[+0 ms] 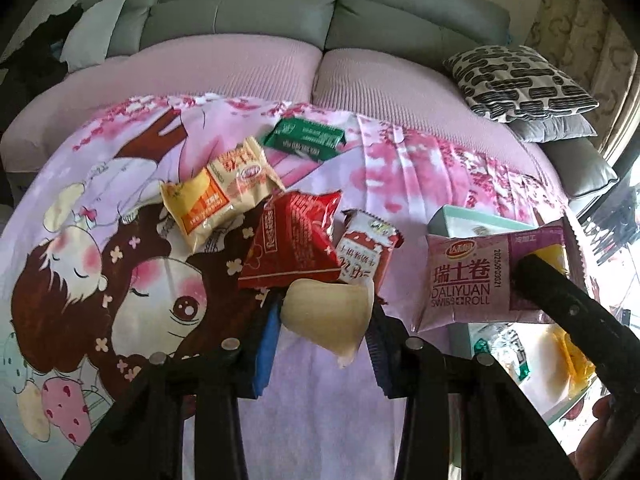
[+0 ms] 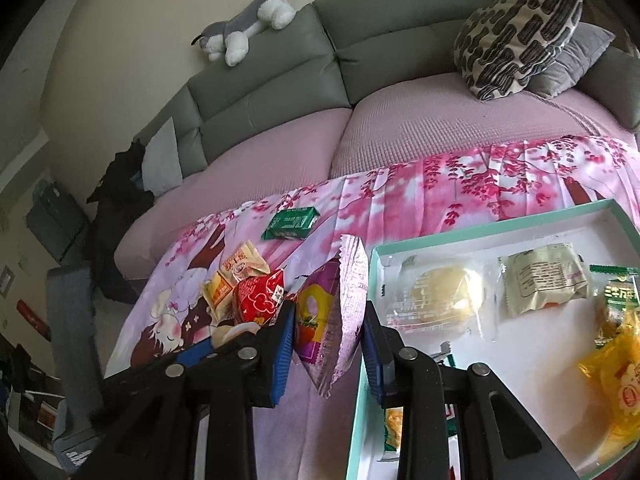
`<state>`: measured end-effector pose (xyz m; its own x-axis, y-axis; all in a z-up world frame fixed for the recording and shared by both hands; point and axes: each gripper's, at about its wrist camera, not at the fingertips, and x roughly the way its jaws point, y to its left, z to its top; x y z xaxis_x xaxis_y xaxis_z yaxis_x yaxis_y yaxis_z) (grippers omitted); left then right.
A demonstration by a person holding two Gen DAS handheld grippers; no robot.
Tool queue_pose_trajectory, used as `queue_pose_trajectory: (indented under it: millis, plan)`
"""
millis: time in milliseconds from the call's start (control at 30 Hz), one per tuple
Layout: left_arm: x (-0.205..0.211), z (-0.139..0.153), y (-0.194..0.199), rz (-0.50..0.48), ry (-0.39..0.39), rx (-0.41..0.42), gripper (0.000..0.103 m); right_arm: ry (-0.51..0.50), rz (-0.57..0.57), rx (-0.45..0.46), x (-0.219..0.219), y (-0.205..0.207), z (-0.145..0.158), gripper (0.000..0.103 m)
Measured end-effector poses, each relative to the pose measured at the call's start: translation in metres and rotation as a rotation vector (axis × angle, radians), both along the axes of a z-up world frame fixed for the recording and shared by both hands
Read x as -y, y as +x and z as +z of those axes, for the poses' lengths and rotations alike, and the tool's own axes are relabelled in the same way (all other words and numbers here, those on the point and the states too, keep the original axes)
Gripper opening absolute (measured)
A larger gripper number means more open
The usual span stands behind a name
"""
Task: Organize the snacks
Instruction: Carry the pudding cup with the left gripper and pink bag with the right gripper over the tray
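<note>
Right tool (image 2: pixel 328 320) pinches the Swiss roll (image 2: pixel 336 312) edge-on, long axis 12-to-6, with the box (image 2: pixel 362 360) at its 3 o'clock; left tool (image 1: pixel 324 320) clamps a cream pack (image 1: pixel 326 314).

Soft daylight fills the room, even and a little flat; it comes in from the window side beyond the patterned cushion (image 1: pixel 520 80), where the left wrist view blows out to white past the teal box (image 1: pixel 452 216); the grey sofa back (image 2: pixel 360 28) sits dimmer. Shadows are faint, only a thin dark edge under the red snack packet (image 1: pixel 292 240). Glare streaks the clear wrappers in the box in the right wrist view. Both views bend hard at the edges, the sofa curving, black corners vignetting; the near gripper arms look soft and dark, and detail is slightly smeared throughout.
</note>
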<state>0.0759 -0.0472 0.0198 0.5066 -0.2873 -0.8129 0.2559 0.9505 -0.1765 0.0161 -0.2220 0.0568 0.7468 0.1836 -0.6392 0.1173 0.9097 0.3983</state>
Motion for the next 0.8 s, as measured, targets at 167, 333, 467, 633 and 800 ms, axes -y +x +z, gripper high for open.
queue_pose_trajectory:
  millis: [167,333,467,633,800]
  plan:
    - [0.002,0.02,-0.008,-0.005,-0.008,0.063,0.042,0.023,-0.028,0.024,0.011,-0.007,0.006,0.033]
    - [0.012,0.035,-0.015,-0.02,-0.009,0.118,0.042,0.022,-0.087,0.043,0.031,-0.018,0.013,0.033]
    - [0.033,0.042,-0.021,-0.061,-0.007,0.15,0.042,0.013,-0.204,0.058,0.063,-0.036,0.018,0.033]
    - [0.062,0.046,-0.029,-0.119,-0.004,0.172,0.042,0.003,-0.326,0.051,0.1,-0.058,0.019,0.033]
    - [0.094,0.045,-0.036,-0.179,0.009,0.183,0.042,0.011,-0.401,0.046,0.128,-0.072,0.017,0.033]
